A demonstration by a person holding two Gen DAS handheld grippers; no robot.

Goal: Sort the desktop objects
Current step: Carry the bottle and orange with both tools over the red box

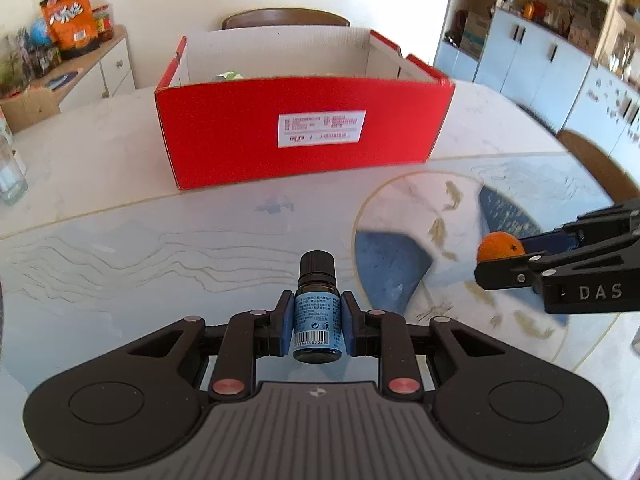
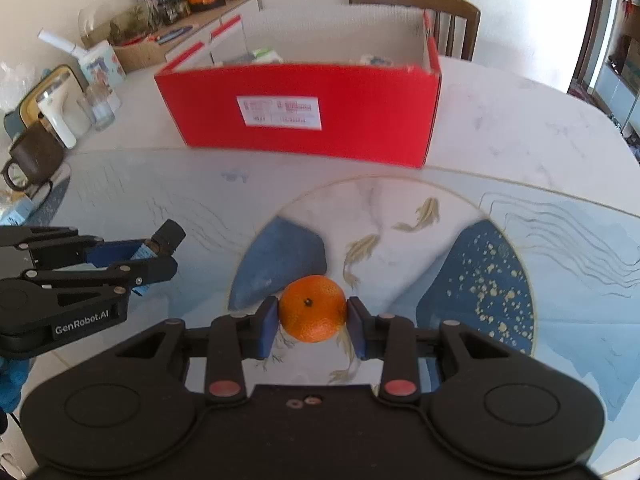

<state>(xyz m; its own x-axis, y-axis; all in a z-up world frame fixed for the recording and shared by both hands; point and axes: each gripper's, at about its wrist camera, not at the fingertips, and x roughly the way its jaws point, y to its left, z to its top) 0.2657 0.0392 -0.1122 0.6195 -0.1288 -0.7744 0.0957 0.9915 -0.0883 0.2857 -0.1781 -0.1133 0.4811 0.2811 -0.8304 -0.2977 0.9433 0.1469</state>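
My left gripper (image 1: pixel 317 320) is shut on a small dark bottle (image 1: pixel 317 312) with a blue label and black cap, held above the table. The right wrist view shows that same left gripper (image 2: pixel 160 256) at the left with the bottle (image 2: pixel 160 240) poking out of it. My right gripper (image 2: pixel 313 316) is shut on an orange tangerine (image 2: pixel 312 308), its blue pads pressing both sides. From the left wrist view the right gripper (image 1: pixel 500 258) and its tangerine (image 1: pixel 498 246) come in from the right edge. An open red cardboard box (image 1: pixel 304 132) stands ahead of both, with a few items inside.
The table wears a mat with a fish and blue rock pattern (image 2: pixel 380 248). A brown mug (image 2: pixel 34 156), glasses (image 2: pixel 98 108) and a white dispenser (image 2: pixel 60 116) crowd the table's left edge. A wooden chair (image 2: pixel 416 8) stands behind the box. A sideboard (image 1: pixel 92 68) carries snack bags.
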